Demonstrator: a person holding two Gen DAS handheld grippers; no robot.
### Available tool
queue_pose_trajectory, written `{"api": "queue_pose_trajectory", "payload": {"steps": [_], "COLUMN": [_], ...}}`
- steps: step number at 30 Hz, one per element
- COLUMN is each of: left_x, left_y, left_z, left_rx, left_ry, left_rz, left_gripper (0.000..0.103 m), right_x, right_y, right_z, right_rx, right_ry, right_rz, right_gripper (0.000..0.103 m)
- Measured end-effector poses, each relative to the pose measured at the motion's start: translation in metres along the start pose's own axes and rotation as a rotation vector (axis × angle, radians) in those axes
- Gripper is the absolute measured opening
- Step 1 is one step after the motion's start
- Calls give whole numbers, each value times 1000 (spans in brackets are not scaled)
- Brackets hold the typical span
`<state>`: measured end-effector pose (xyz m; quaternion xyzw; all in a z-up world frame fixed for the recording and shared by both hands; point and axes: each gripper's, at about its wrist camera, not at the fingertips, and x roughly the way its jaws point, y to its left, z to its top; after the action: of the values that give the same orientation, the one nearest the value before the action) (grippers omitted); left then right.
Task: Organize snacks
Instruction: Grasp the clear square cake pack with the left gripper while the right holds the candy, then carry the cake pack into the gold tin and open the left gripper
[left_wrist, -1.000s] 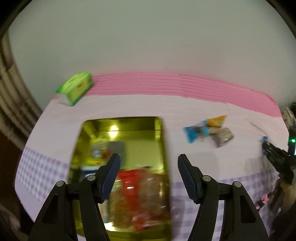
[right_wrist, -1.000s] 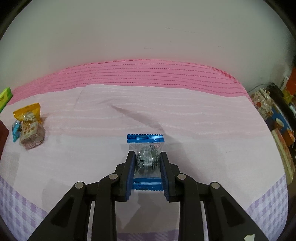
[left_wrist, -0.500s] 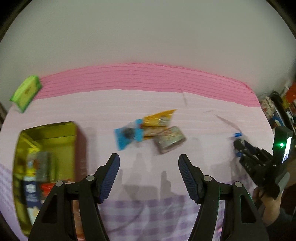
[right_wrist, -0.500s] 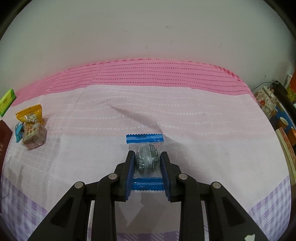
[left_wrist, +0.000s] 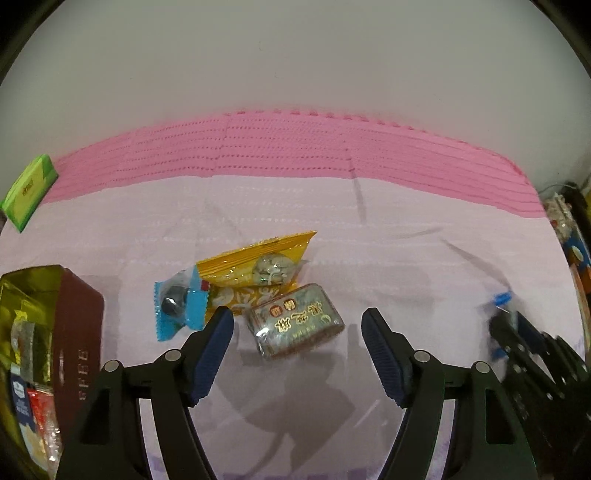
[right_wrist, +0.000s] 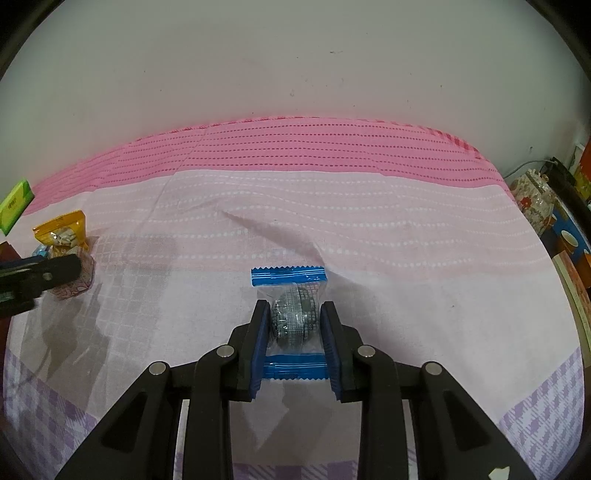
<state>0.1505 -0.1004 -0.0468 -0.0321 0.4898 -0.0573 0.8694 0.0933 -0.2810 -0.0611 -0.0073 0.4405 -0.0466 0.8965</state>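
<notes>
Left wrist view: a cloth (left_wrist: 369, 258) covered the table, pale pink across the middle, with a deep pink dotted band along the far edge against a plain off-white wall (left_wrist: 295, 55), and a lilac check toward the near edge. A green box (left_wrist: 27, 190) lay at the far left corner. At the left edge stood a brown tin (left_wrist: 79, 332) with a gold lining, open, packets inside it. Near the middle of the cloth three snacks lay touching in a heap: a yellow packet (left_wrist: 258, 262) with pale pieces behind a clear window, a light-blue candy (left_wrist: 179, 306) with a dark ball inside, and a clear-wrapped brown block (left_wrist: 297, 319) with gold lettering. The left gripper (left_wrist: 297, 328) was released; its jaws had just been widening, and they stood either side of the block without touching it. The right gripper (left_wrist: 506, 325) showed blurred at the right edge.

Right wrist view: the same cloth ran to the wall, with cluttered jars and boxes (right_wrist: 535, 199) beyond the right edge. The right gripper (right_wrist: 293, 325) was clenched on a wrapped candy (right_wrist: 293, 317), clear film with blue crimped ends around a dark, grid-patterned round sweet, toward the near edge of the cloth. The heap lay at the far left, partly hidden by a left finger (right_wrist: 55, 273).
</notes>
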Motion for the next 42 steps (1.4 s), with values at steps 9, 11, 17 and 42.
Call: {"api": "queue_pose_trajectory", "payload": {"steps": [9, 11, 17, 42], "left_x": [20, 19, 12, -60], "left_y": [0, 1, 12, 38], "left_z": [2, 1, -11, -62], "left_rx": [-26, -20, 8, 101], "left_ry": [28, 11, 0, -40], "left_rz": [14, 34, 37, 44], "left_gripper": [67, 55, 51, 49], "right_x": [0, 0, 0, 0], "right_y": [0, 0, 0, 1], "right_z": [0, 0, 0, 0], "right_rx": [1, 1, 1, 1], "right_ry": [0, 0, 0, 0], "right_rz": [0, 0, 0, -3], "right_gripper": [26, 26, 26, 26]}}
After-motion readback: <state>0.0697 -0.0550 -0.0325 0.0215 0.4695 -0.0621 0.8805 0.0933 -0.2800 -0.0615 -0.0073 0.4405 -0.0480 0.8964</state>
